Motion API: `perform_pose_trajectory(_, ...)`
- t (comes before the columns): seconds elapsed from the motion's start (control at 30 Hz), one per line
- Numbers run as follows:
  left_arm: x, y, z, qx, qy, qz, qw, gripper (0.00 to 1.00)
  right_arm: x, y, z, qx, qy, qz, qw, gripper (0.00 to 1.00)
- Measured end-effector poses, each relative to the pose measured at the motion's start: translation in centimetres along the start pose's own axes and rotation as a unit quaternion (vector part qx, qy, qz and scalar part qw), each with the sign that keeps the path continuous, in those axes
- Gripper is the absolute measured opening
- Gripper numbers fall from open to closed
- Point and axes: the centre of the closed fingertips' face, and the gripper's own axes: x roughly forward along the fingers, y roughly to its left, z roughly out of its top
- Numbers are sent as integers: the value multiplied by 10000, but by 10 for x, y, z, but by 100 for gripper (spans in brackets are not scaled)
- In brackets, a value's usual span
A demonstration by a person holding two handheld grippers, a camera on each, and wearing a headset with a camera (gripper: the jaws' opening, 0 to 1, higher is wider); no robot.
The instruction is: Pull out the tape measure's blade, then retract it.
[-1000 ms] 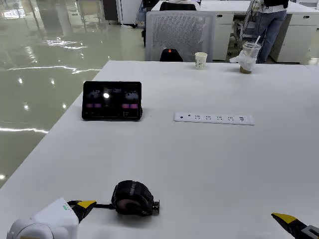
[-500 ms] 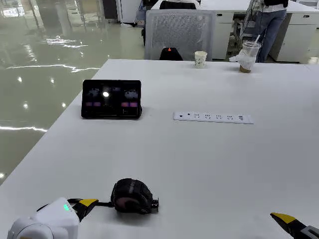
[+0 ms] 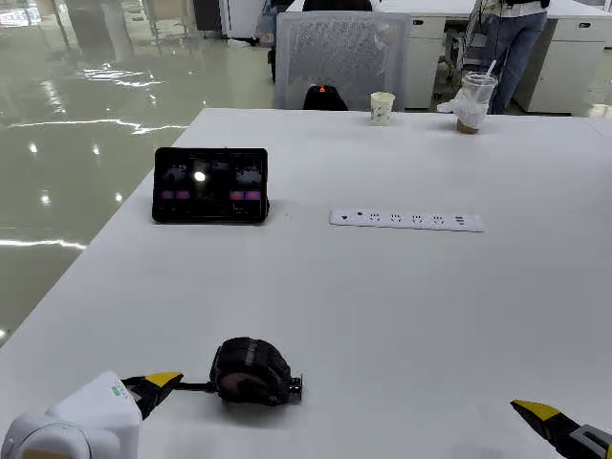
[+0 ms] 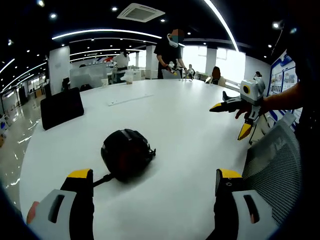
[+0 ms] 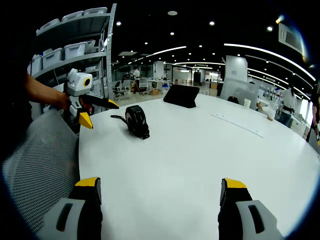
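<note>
A black tape measure (image 3: 251, 371) lies on the white table (image 3: 382, 306) near its front edge, with a thin black strap trailing to the left. My left gripper (image 3: 153, 387) sits just left of it, yellow-tipped jaws spread wide and nothing between them. In the left gripper view the tape measure (image 4: 126, 153) rests a little ahead of that gripper (image 4: 154, 175). My right gripper (image 3: 535, 413) hovers at the lower right, far from the tape, also open (image 5: 160, 183). From the right gripper view the tape measure (image 5: 137, 120) lies beside the left gripper (image 5: 100, 114).
A dark tablet (image 3: 210, 185) stands at the left of the table. A white power strip (image 3: 406, 220) lies mid-table. A paper cup (image 3: 382, 106) and a plastic cup with a straw (image 3: 473, 100) stand at the far edge. A mesh chair (image 3: 339, 62) sits behind it.
The head view has shifted slightly. Both grippers and the tape measure keep about the same places.
</note>
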Motion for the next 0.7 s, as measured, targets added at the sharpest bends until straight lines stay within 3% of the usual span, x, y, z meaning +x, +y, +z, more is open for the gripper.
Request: perform_pose_trajectory(0.7,-3,-2,-1,-89,-1,-11,10000,99,-5,-1,0,50,6,-67,10000,99)
